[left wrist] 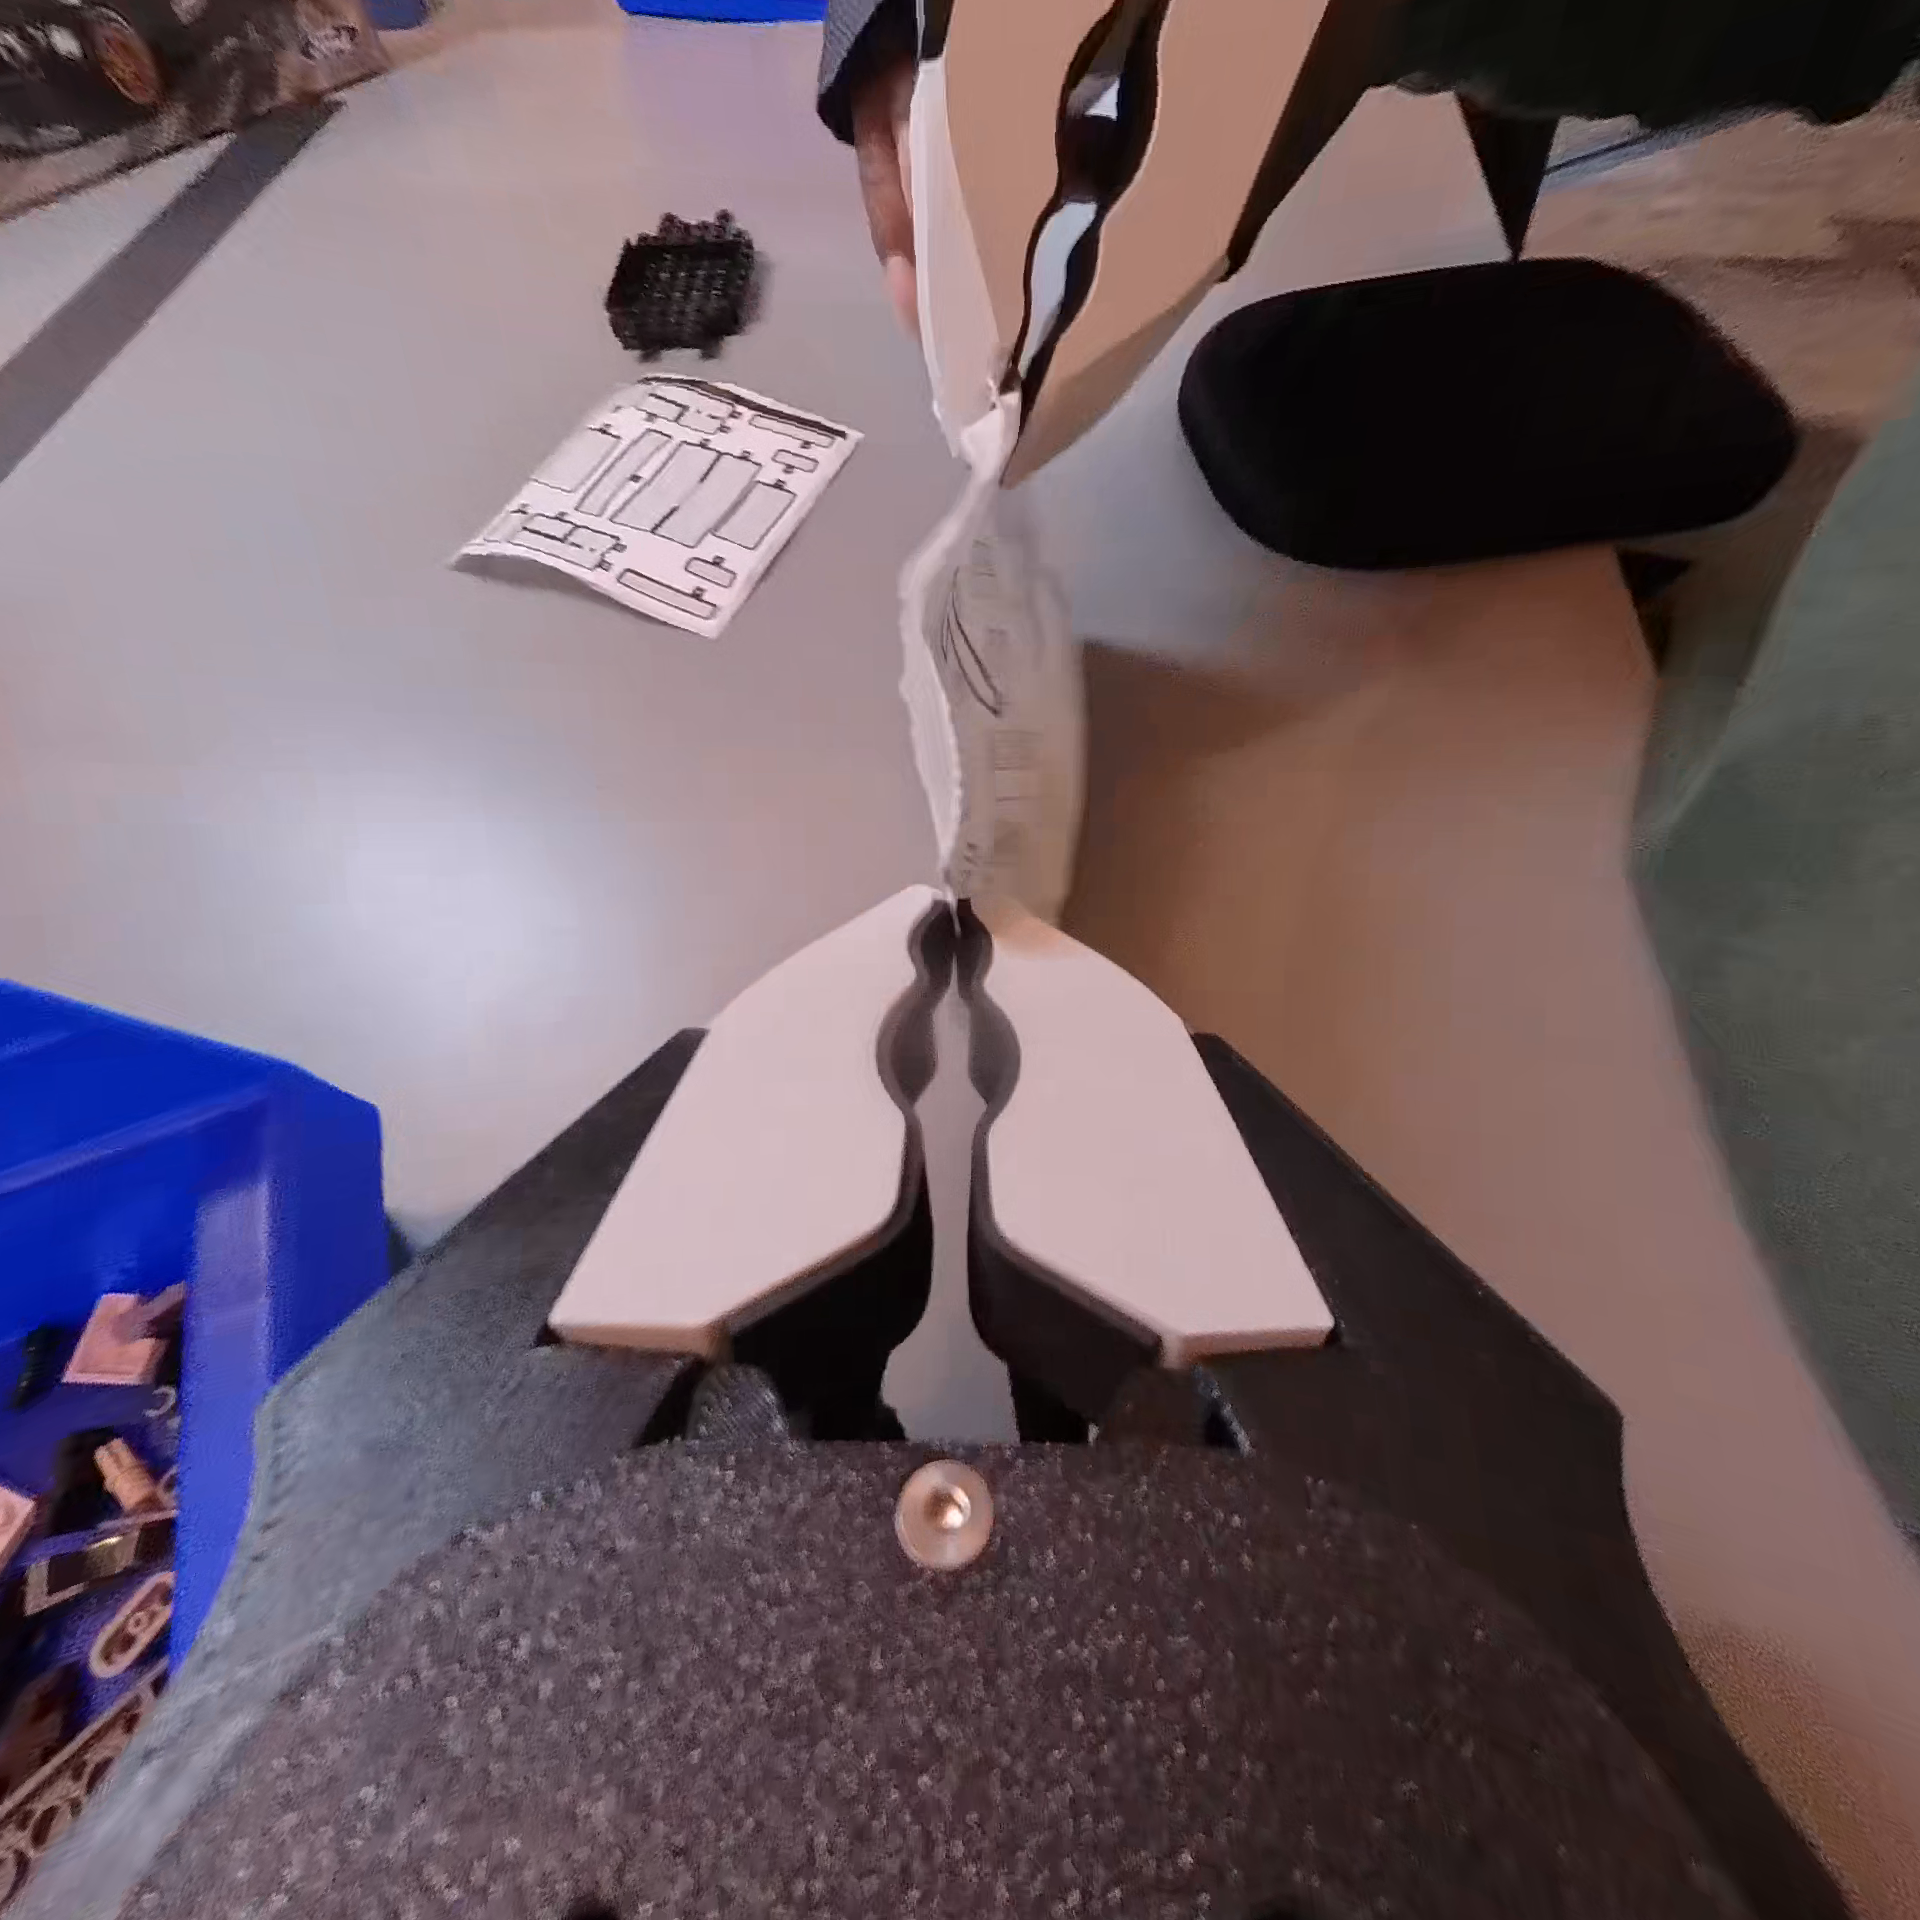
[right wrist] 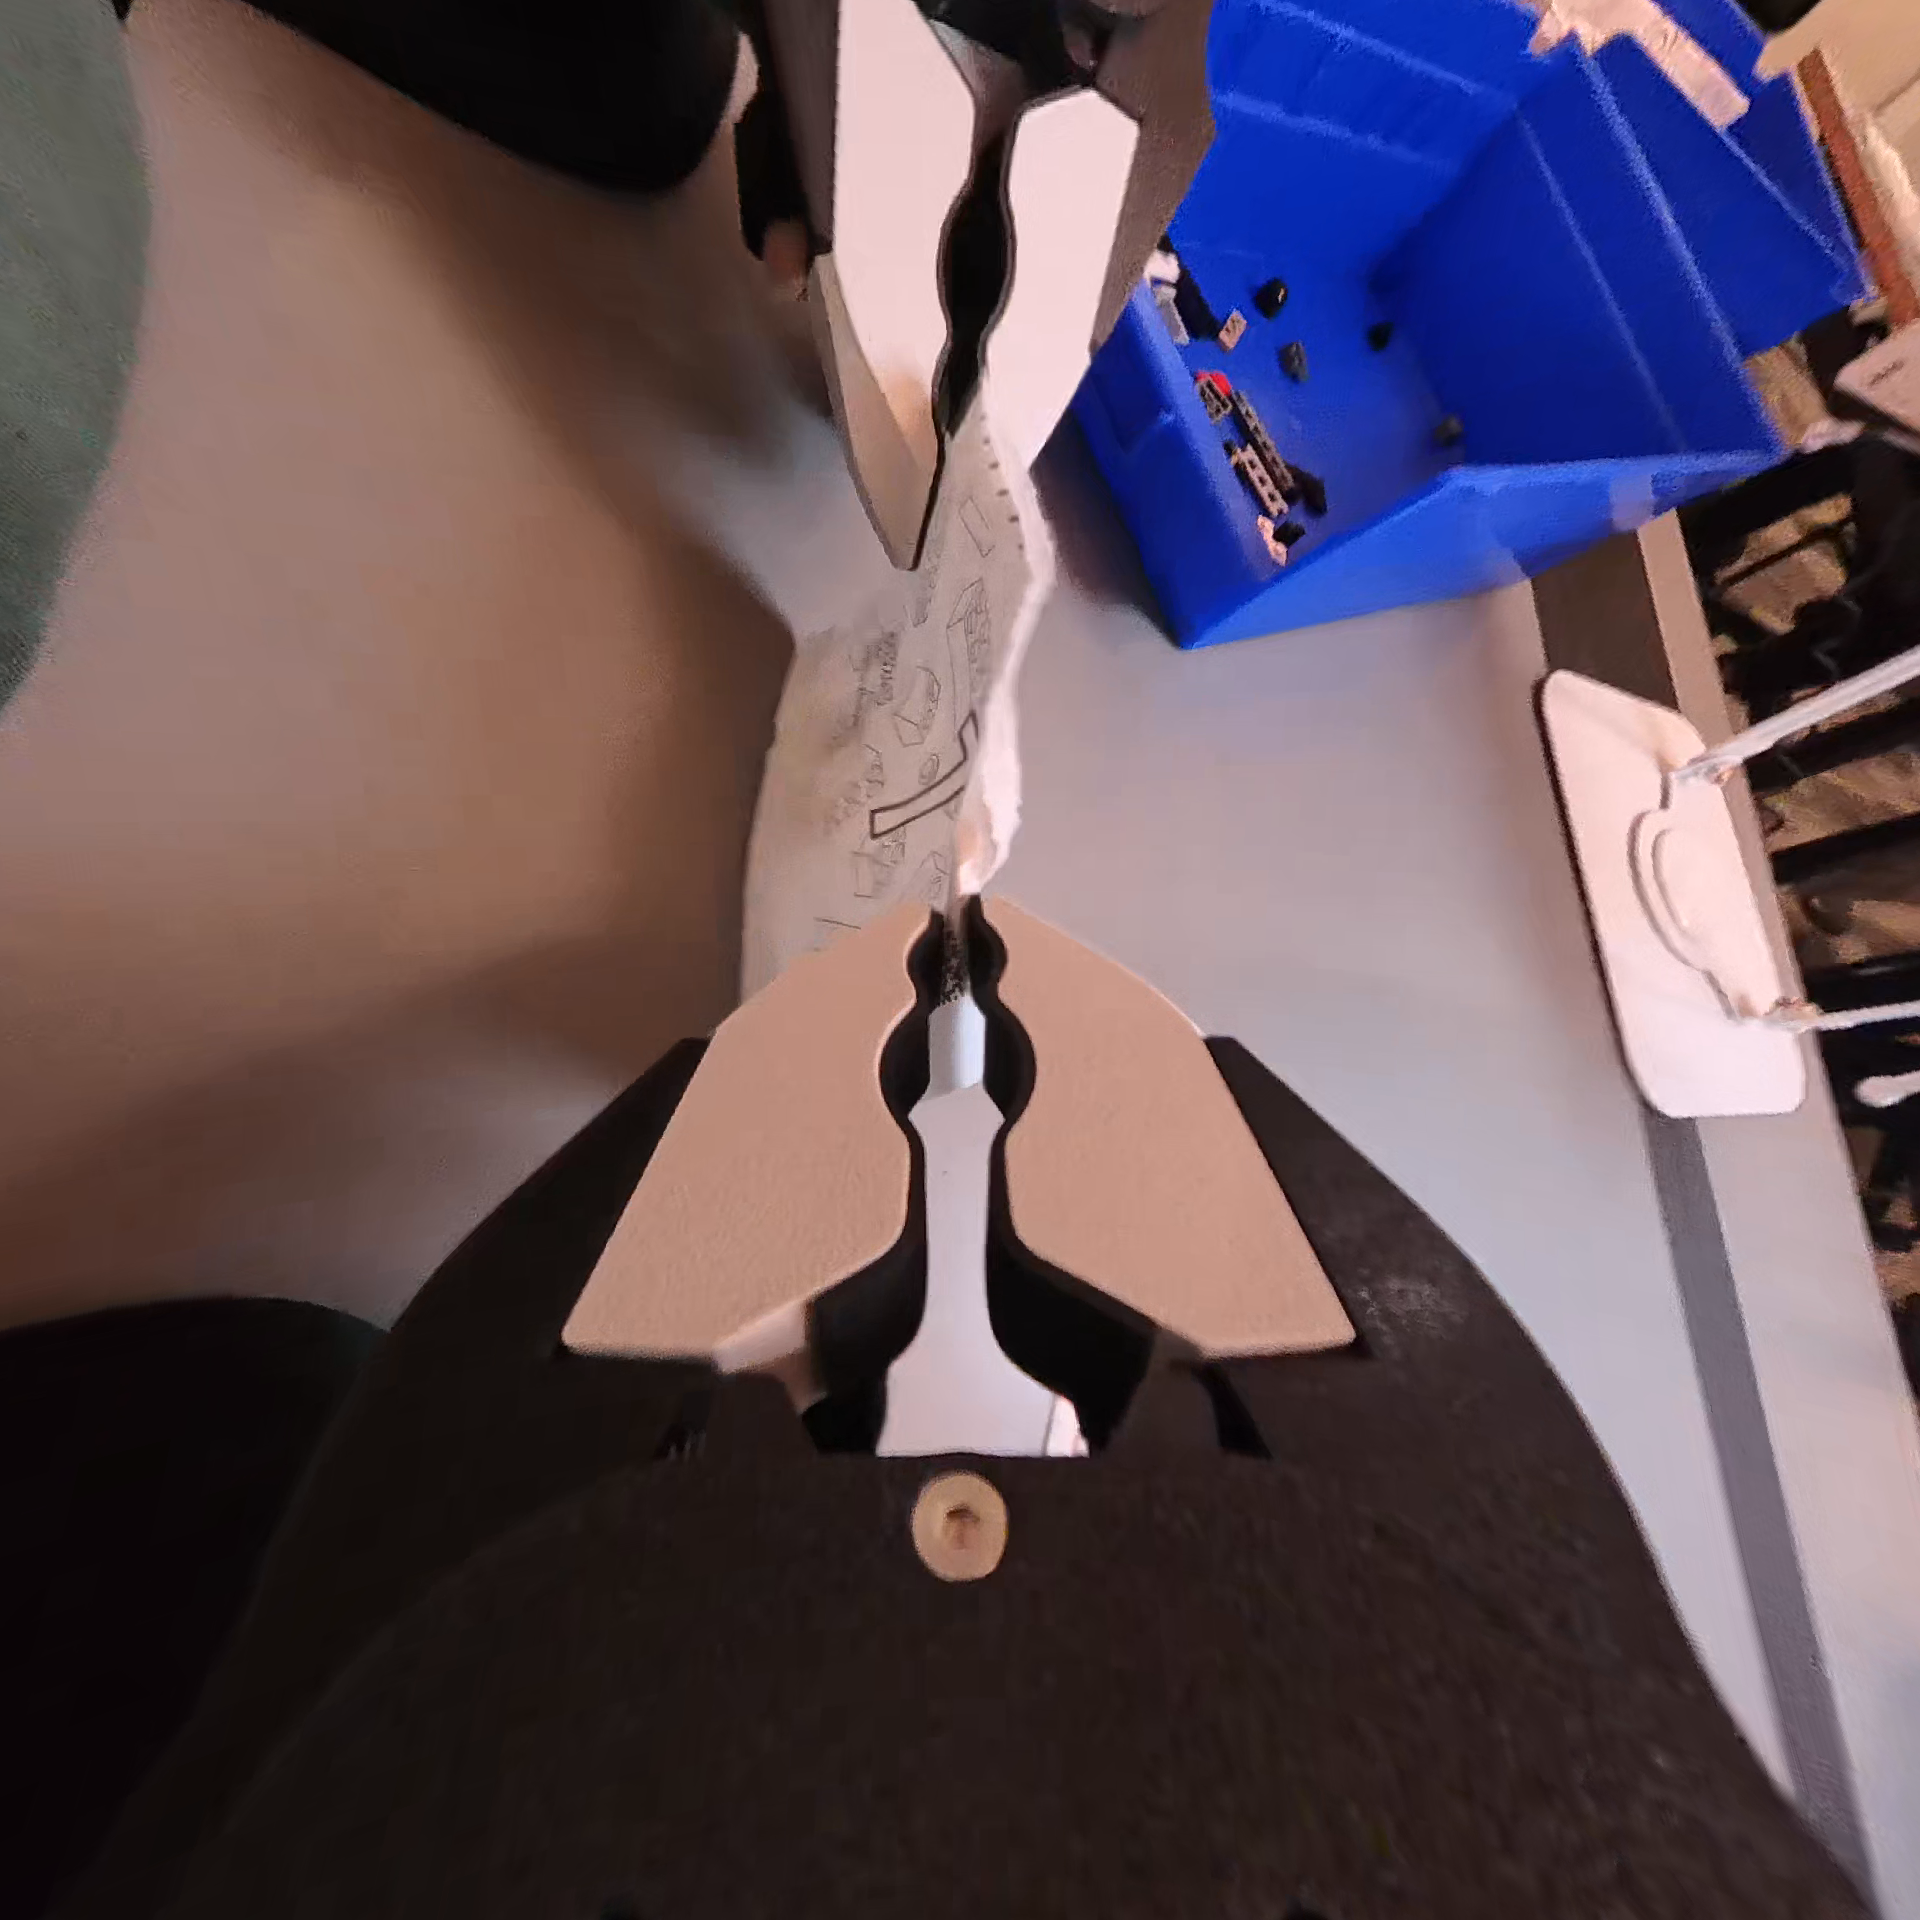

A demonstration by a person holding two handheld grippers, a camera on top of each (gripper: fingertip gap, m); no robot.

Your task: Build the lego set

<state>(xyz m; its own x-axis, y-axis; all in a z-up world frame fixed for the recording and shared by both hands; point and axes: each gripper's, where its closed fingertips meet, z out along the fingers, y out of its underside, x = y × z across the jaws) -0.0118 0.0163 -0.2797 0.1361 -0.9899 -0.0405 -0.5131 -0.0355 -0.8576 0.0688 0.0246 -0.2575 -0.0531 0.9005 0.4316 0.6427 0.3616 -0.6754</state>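
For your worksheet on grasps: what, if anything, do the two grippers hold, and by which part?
One white paper bag, stretched between them: the left gripper pinches one end, the right gripper the opposite end.

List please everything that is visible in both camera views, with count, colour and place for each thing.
Crumpled white paper bag with printed drawings: one, white, stretched in the air between both grippers.
Flat printed paper sheet: one, white with black outlines, lying on the table.
Black studded lego assembly: one, black, on the table beyond the sheet.
Blue plastic bins: at least two, blue, on the table, small lego pieces inside.
Grey table: one, grey, under everything.
Black chair seat: one, black, beside the table edge.
White flat stand: one, white, near the far table edge.
Left gripper: jaws shut on the bag.
Right gripper: jaws shut on the bag.
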